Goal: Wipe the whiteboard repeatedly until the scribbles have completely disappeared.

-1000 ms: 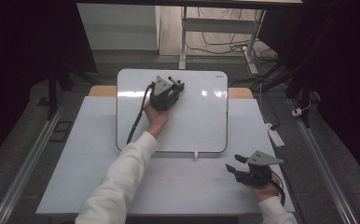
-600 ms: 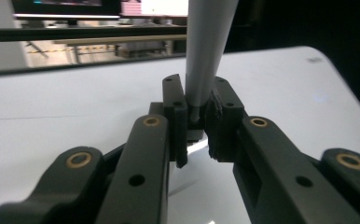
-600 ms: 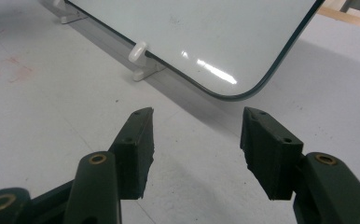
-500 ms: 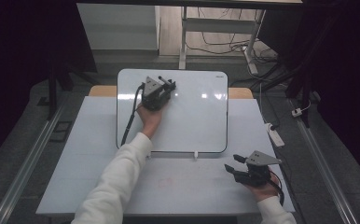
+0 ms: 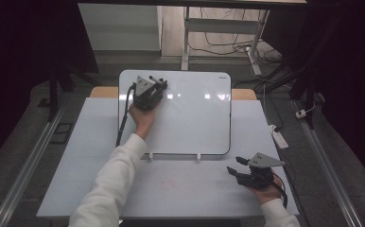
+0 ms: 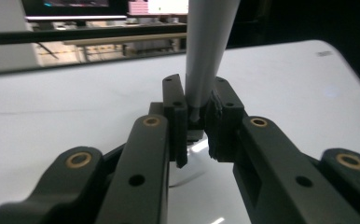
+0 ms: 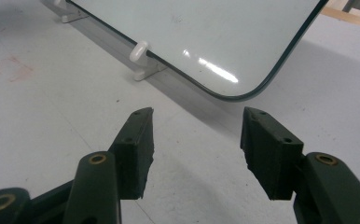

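While the left gripper (image 5: 160, 84) clamps a grey marker (image 6: 209, 51) upright over the whiteboard's (image 5: 195, 118) far-left corner, the right gripper (image 5: 236, 169) waits open, empty, near the board's front edge.

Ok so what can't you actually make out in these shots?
- Marker: left gripper view, top edge cuts off its upper end; the left gripper hides its tip.
- Whiteboard: high view, marks too faint and small; the corner logo is unreadable.
- Right gripper: high view, too small to see its pads.
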The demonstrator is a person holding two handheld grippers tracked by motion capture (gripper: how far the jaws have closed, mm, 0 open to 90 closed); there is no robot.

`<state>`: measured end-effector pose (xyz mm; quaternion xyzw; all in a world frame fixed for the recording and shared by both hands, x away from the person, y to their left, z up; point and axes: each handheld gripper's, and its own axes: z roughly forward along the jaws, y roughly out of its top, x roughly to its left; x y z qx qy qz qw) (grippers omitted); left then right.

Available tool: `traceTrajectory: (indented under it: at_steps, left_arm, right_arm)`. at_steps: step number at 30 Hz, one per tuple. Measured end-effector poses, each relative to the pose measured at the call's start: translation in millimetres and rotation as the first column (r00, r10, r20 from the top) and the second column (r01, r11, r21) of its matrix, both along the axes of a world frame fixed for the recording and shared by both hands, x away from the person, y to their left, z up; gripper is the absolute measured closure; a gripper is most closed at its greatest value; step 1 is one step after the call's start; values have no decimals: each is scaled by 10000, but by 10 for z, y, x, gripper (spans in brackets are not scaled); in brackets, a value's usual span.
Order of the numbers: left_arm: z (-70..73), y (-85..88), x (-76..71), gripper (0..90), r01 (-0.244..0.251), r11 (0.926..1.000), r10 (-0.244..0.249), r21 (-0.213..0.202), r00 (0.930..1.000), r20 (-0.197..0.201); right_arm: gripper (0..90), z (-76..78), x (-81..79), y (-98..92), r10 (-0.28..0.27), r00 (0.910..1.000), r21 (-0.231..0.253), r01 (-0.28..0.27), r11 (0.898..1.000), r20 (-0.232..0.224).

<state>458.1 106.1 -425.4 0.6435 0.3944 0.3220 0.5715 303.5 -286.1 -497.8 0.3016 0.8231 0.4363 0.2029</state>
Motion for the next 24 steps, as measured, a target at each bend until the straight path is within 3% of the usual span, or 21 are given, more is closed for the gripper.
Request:
traceTrajectory:
  at_steps: [3, 5, 8, 12, 15, 24]
  left_arm:
    - [-28, -174, -20, 786, 333, 9993, -334, 137, 9994, 30]
    - [-21, -197, -35, 787, 326, 9987, -331, 393, 9994, 123]
    - [3, -31, -32, 787, -27, 9993, 24, 384, 10000, 80]
    - [53, 325, -11, 787, -774, 9970, 774, 73, 9970, 21]
    - [71, 409, 4, 786, -935, 9956, 935, -19, 9956, 6]
    - [49, 136, 32, 787, -485, 9988, 484, 54, 9988, 99]
  right_arm:
    - [439, 1, -2, 7, -19, 10000, 18, 19, 10000, -11]
    - [439, -1, 0, 1, -21, 10000, -6, 21, 10000, 11]
    - [439, -5, 5, -12, -57, 10000, 51, 57, 10000, -39]
    - [439, -8, 6, -4, -3, 10000, 27, 3, 10000, -25]
    - [438, -3, 3, 9, 20, 10000, 12, -20, 10000, -9]
    - [437, -1, 1, 16, 26, 10000, -27, -26, 10000, -20]
